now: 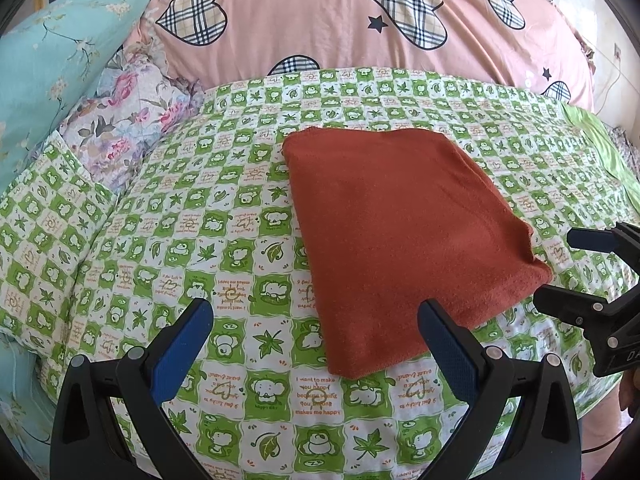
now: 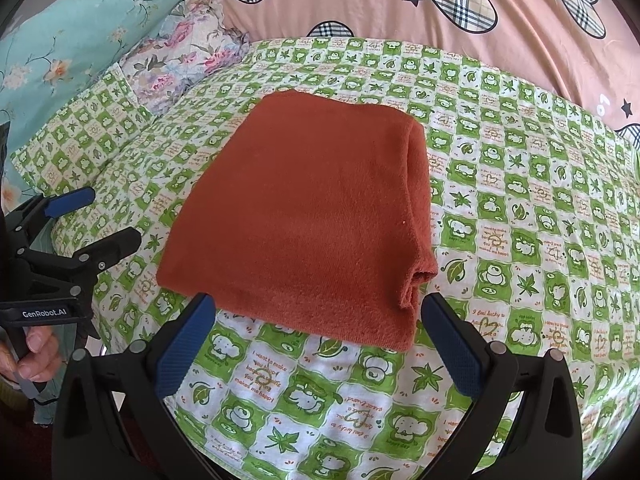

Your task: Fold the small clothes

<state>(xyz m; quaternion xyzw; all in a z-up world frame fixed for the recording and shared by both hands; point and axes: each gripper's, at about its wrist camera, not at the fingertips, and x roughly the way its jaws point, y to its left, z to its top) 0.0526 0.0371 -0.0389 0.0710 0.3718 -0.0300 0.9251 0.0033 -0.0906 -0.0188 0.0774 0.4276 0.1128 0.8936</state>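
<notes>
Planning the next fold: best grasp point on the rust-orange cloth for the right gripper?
Probably the near-right corner of the rust-orange cloth. Its layered open edges bunch there and lift slightly off the green patterned sheet. Bring the open right gripper in low from the near side, one finger under the stack.

Black tongs (image 2: pixel 314 336), blue pads (image 2: pixel 184 348), silver screws

The folded rust-red terry cloth (image 1: pixel 400 232) lay on the green-checked printed bedsheet (image 1: pixel 200 248); the pink heart-patterned quilt (image 1: pixel 320 24) sat at twelve o'clock, the floral pillow (image 1: pixel 128 120) at ten.
</notes>
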